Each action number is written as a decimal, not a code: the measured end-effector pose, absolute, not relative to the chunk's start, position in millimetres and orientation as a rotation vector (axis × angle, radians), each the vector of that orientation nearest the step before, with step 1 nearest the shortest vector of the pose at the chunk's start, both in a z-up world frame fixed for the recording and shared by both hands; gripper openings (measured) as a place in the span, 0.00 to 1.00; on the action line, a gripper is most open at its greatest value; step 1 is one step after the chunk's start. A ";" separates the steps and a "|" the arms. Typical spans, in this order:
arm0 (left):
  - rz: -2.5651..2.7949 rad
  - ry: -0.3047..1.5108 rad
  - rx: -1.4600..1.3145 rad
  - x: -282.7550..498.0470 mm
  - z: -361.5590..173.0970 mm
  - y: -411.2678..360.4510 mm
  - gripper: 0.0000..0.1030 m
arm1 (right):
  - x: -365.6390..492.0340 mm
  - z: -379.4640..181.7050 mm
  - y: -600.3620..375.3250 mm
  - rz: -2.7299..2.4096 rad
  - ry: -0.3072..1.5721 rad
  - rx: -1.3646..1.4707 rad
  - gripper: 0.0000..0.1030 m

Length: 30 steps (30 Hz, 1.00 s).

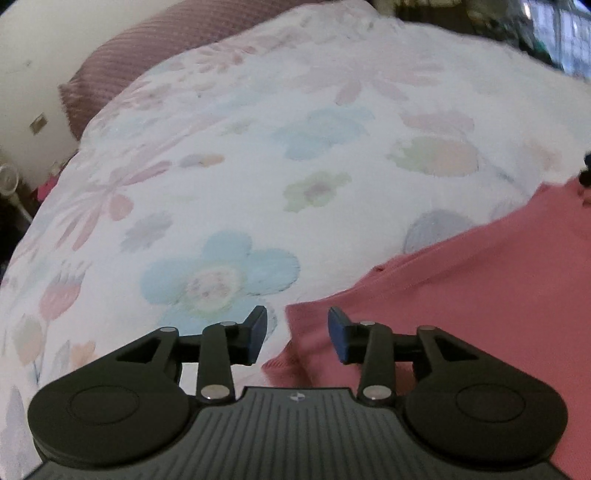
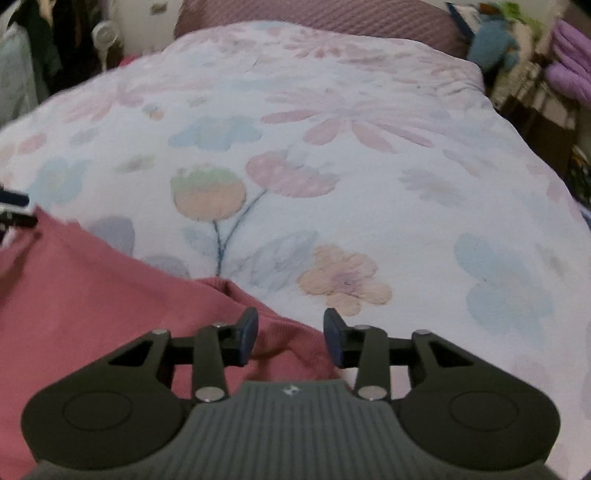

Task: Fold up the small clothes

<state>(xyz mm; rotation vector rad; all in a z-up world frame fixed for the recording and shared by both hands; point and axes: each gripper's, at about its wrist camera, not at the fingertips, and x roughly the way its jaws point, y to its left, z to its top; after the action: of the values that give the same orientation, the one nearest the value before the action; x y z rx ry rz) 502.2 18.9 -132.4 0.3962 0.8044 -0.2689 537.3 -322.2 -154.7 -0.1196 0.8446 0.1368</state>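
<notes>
Pink garment [image 1: 461, 295], a ribbed-hem knit, lying flat on a bed under a floral duvet [image 1: 258, 166]. In the left wrist view the cloth fills the lower right, with its straight upper edge rising toward the right and a hemmed corner lying below and between the fingers. In the right wrist view the same garment [image 2: 92, 288] fills the lower left, its rounded edge ending under the claw.

Left claw [image 1: 297, 334]: jaws spread, nothing pinched; the blue pads stand apart above the garment's corner.

Right claw [image 2: 290, 336]: jaws spread, nothing pinched, over the cloth's edge and the duvet.

Beyond the garment the duvet lies open and bare up to a mauve striped pillow [image 2: 332, 14] at the head. Blurred clutter borders the bed's sides.
</notes>
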 end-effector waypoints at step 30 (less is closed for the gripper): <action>-0.216 0.958 -0.258 523.5 -153.8 66.4 0.01 | 534.5 -172.4 -384.1 0.041 0.938 0.315 0.01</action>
<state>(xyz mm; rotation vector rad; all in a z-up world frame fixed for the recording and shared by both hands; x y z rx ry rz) 523.5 66.4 -153.8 -0.2578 0.9581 -0.2164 534.5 -384.1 -172.4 0.3151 0.9381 0.0407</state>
